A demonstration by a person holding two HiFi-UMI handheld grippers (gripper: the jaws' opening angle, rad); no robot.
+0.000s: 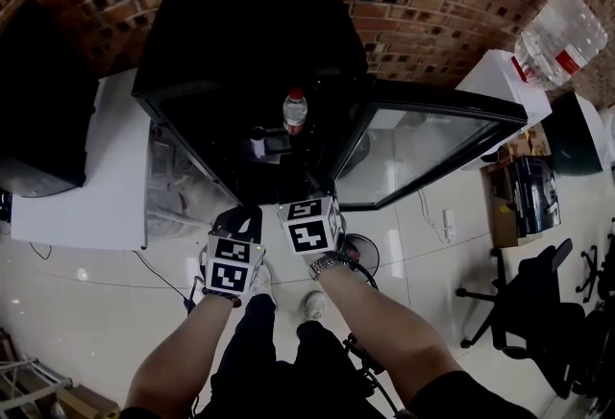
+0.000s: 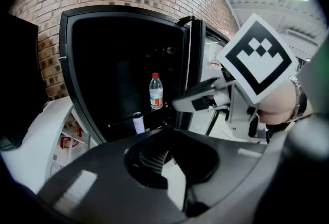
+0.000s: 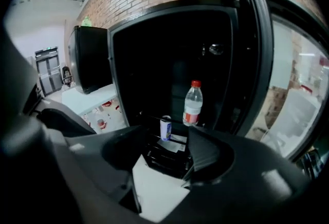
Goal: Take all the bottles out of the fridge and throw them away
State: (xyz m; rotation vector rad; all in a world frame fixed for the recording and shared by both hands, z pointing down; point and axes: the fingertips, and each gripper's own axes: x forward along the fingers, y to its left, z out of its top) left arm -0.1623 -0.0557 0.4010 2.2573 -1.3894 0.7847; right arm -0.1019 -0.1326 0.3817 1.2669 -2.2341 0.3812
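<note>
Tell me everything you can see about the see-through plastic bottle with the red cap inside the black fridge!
The see-through plastic bottle has a red screw cap, rounded shoulders and a red-and-white label round its middle. Whether it holds water I cannot tell. It stands upright on a dark shelf inside the open black fridge. A small white can stands apart from it, nearer the front. Only the shelf touches it.

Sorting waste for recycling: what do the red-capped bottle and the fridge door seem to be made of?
Red-capped bottle: probably clear, glossy plastic; you see through its body above a red-and-white label. Fridge door: likely a glass pane in a black frame; the pale floor shows through it.
</note>
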